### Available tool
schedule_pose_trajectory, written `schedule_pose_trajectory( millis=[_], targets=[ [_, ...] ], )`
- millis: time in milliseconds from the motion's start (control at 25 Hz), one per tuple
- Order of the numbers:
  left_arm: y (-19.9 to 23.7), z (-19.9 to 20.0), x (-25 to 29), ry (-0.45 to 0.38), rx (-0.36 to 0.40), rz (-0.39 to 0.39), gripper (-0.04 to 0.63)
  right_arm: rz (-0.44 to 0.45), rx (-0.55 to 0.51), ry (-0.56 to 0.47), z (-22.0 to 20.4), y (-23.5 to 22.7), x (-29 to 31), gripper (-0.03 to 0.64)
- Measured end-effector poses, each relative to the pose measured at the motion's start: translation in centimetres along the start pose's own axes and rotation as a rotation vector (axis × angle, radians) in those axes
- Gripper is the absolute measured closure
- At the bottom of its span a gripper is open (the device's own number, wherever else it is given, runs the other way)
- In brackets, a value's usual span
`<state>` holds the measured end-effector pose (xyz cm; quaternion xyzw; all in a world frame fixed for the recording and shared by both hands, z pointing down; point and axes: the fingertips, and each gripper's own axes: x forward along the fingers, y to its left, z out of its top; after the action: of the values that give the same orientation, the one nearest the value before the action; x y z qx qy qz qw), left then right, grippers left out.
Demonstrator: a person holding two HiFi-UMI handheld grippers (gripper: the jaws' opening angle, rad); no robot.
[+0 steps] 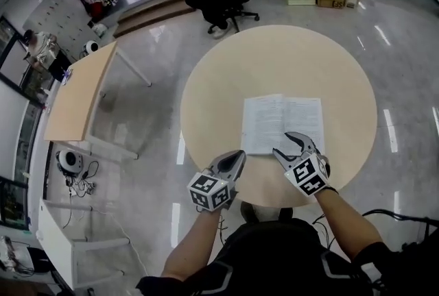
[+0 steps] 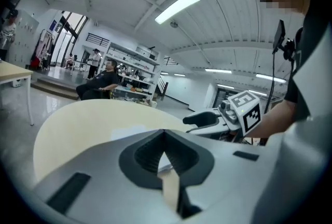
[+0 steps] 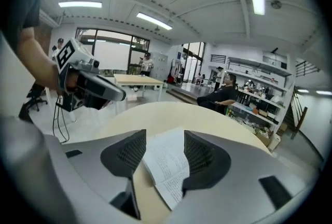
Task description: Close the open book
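The open book [image 1: 282, 122] is laid flat, pages up, on the round desk [image 1: 226, 82], right of its middle and towards the near rim. The right tongs [image 1: 281, 142] are held over the book's near edge, the jaws spread wide and nothing clasped. In the right gripper view a near corner of the pages [image 3: 166, 166] is framed between the two pads, which are not pressed on it. This placing is judged to be a lining-up for taking hold of one half so that it can be folded over the other.

The left tongs [image 1: 236, 156] are kept just off the book's near-left corner, above the desk's rim, the jaws clenched tip to tip on nothing. They are probably held ready to steady or press the pages.

The cover and spine are hidden beneath the pages. Part of the near edge is covered by the right tongs in the head view, and contact with the paper cannot be settled. The print is too small to be read.
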<state>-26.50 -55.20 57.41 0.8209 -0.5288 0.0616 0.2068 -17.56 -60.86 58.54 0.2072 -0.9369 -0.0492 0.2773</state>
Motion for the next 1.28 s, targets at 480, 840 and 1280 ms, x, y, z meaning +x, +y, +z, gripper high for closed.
schedule_pose_trajectory(
  millis=[480, 840, 1280],
  targets=[
    [3.4, -8.3, 2.8, 0.218, -0.062, -0.030, 0.606, 0.065, -0.450, 0.278, -9.4, 6.1, 8.2, 0.407],
    [3.9, -11.9, 4.2, 0.314, -0.096, -0.044, 0.606, 0.001, -0.601, 0.288, -10.8, 5.6, 10.0, 0.408],
    [3.2, -12.1, 3.7, 0.314, -0.098, -0.055, 0.606, -0.089, -0.712, 0.321, -11.4, 4.9, 10.9, 0.409]
  ],
)
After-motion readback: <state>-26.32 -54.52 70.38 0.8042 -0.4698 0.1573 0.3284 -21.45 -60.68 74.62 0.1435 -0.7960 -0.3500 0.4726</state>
